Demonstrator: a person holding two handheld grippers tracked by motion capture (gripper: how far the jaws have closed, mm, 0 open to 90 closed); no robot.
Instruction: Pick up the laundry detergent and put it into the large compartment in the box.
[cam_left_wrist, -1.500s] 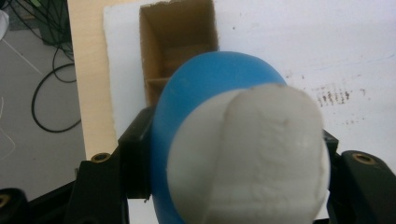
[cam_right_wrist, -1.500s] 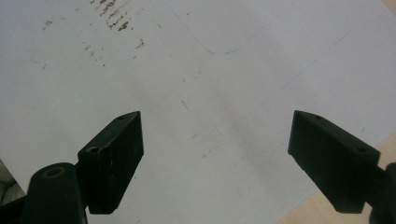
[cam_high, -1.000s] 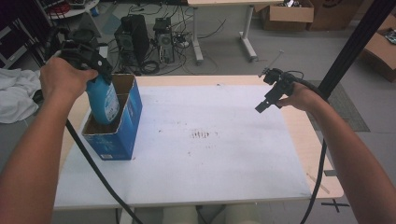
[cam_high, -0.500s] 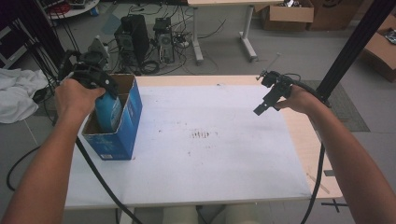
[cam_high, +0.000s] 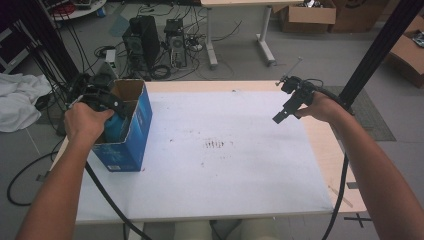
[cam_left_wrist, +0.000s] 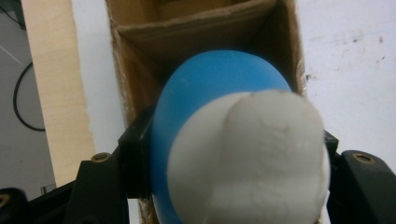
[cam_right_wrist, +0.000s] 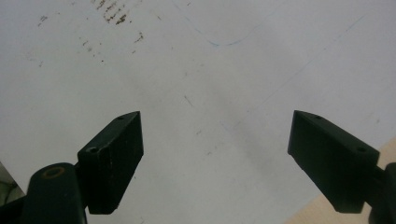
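- A blue bottle (cam_left_wrist: 219, 88) with a white cap (cam_left_wrist: 247, 158) was seen partly inside an open blue cardboard box (cam_high: 135, 125), its lower end already below the box's rim.
- In the left gripper view, the bottle was clamped between the two black jaws of the left gripper (cam_left_wrist: 224, 154), which were closed against its sides just below the cap.
- The box interior was shown as bare brown cardboard (cam_left_wrist: 196, 32); what else lay in it could not be told, since the bottle blocked the view of the bottom.
- In the high view, the box was seen standing upright at the left edge of the white table sheet (cam_high: 225, 170), with the left hand (cam_high: 85, 120) placed over its opening and the bottle's blue body (cam_high: 114, 128) visible between hand and box wall.
- The right gripper (cam_high: 285, 111) was held above the far right part of the table, well apart from the box.
- Its jaws were spread wide with nothing between them; bare white table surface (cam_right_wrist: 210, 93) was seen through the gap.
- A cluster of small dark marks (cam_high: 216, 144) was noted near the middle of the sheet.
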